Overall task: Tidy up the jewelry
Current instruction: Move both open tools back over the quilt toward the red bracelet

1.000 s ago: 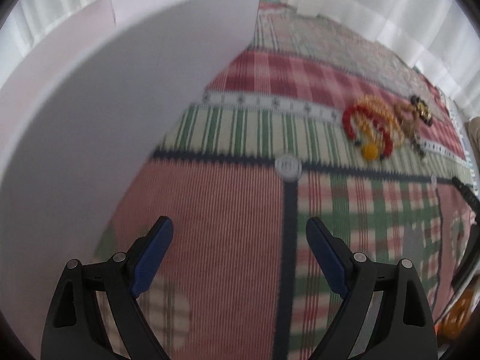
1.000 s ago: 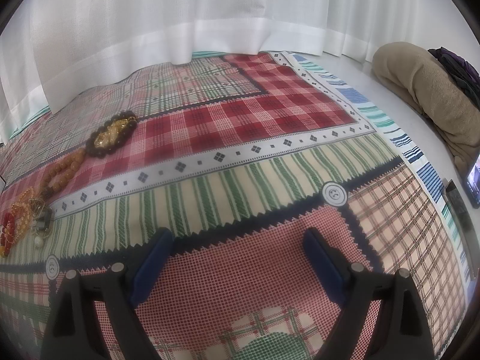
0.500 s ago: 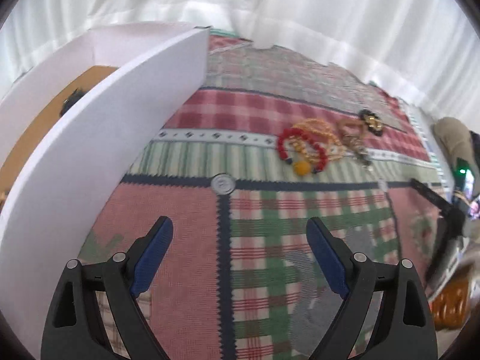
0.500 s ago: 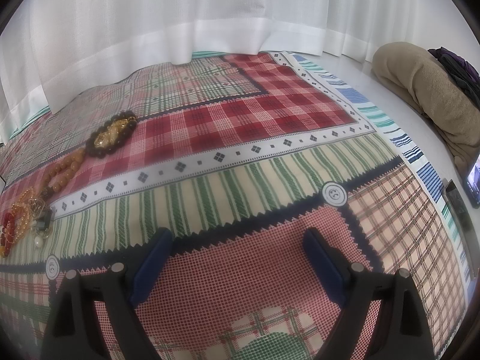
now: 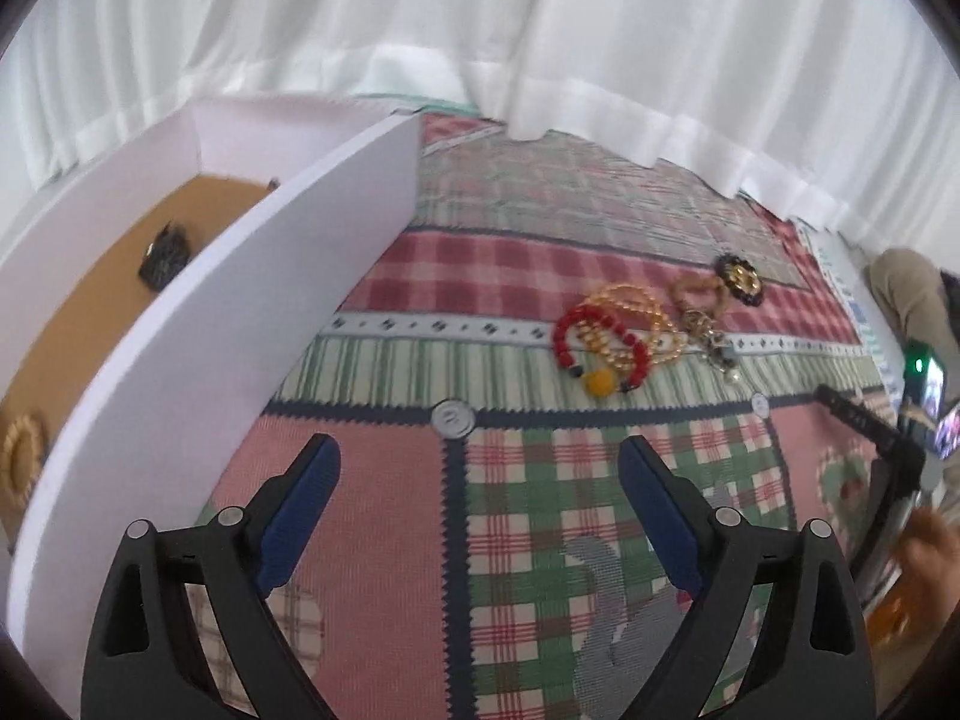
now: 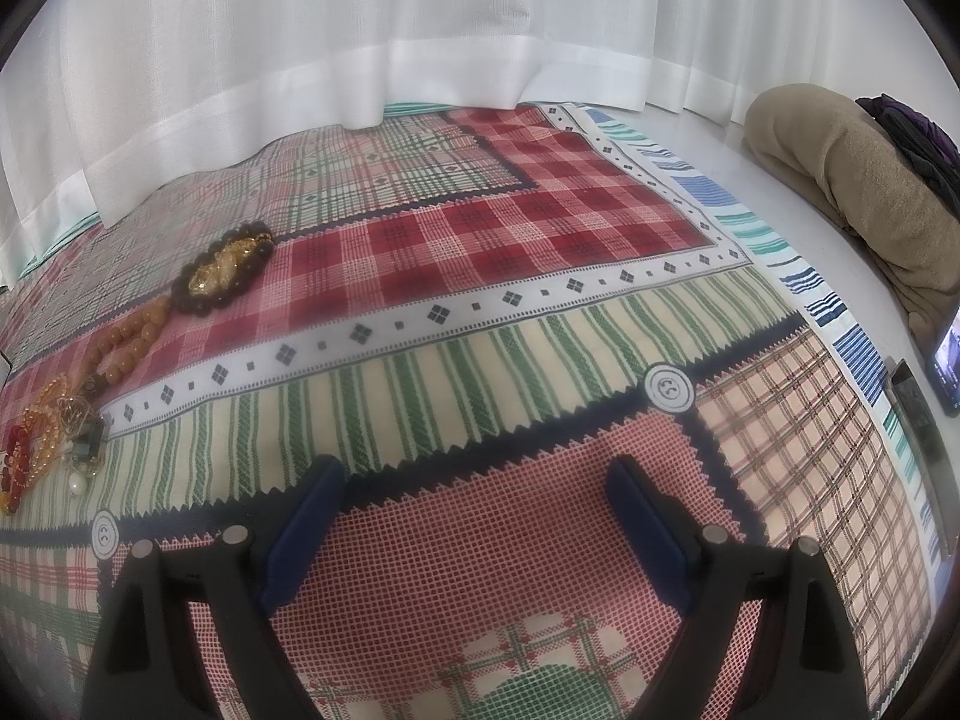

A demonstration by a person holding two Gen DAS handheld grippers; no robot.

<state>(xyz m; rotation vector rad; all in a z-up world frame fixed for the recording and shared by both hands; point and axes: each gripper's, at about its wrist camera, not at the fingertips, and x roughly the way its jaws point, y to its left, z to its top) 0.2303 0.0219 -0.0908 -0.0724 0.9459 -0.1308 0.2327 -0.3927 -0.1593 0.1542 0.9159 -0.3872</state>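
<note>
Left view, gripper: your left gripper (image 5: 477, 471) hangs over the patchwork cloth (image 5: 528, 540) with its jaws wide apart and nothing between them. It looks free for the next piece.
Left view, box: the white box (image 5: 240, 324) stands just left of the gripper, its near wall close to the left finger. A dark piece (image 5: 163, 255) and a pale gold ring-shaped piece (image 5: 21, 468) lie on its brown floor, so I judge it to be where the jewelry goes.
Left view, jewelry: the pile lies on the cloth well beyond the box's right side, not in it. You see a red bead bracelet (image 5: 600, 348) with a yellow bead, gold bead strands (image 5: 636, 312) overlapping it, an amber bead loop (image 5: 699, 291) and a dark round bracelet with a gold centre (image 5: 741, 279) farthest out.
Right view, gripper: your right gripper (image 6: 474, 498) also stands with jaws wide apart and empty, over bare cloth (image 6: 480, 558), seemingly waiting its turn.
Right view, jewelry: the box is out of sight here. The dark bracelet (image 6: 225, 270), the amber beads (image 6: 129, 339) and the red and gold tangle (image 6: 36, 450) trail along the left edge, with a pearl (image 6: 76, 485) at the near end.
</note>
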